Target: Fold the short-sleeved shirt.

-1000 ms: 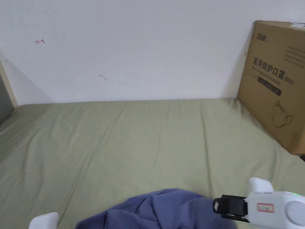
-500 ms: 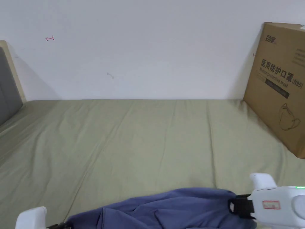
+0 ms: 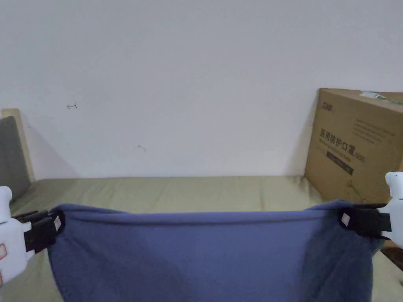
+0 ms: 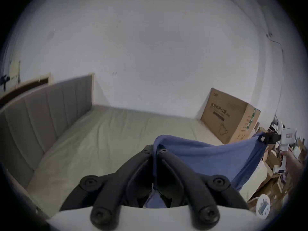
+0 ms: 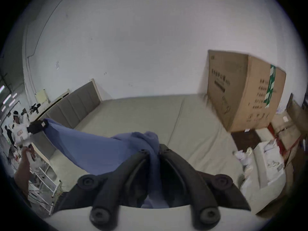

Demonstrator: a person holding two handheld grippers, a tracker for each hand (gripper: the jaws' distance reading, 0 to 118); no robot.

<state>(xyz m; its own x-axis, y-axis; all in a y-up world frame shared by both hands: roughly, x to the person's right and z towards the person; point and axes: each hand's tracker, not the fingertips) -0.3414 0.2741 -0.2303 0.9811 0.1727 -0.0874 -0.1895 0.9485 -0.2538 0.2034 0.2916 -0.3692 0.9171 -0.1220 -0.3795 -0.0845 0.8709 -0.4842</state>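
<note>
Wrinkled olive sheet (image 3: 189,188); soft blue shirt (image 3: 196,255) stretched taut, both grippers' fingers (image 3: 53,224) clamping corners.

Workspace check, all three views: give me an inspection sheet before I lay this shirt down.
Surface: green bed sheet, lightly creased.
Job's things: blue shirt held up, stretched between both grippers.
Clutter: cardboard box on the bed's right end, against the wall; boxes and bags beyond it.
Grippers: left gripper and right gripper, each clamped on an upper corner.
Cables: one wire on the wall.
Surroundings: white wall, grey headboard.
</note>
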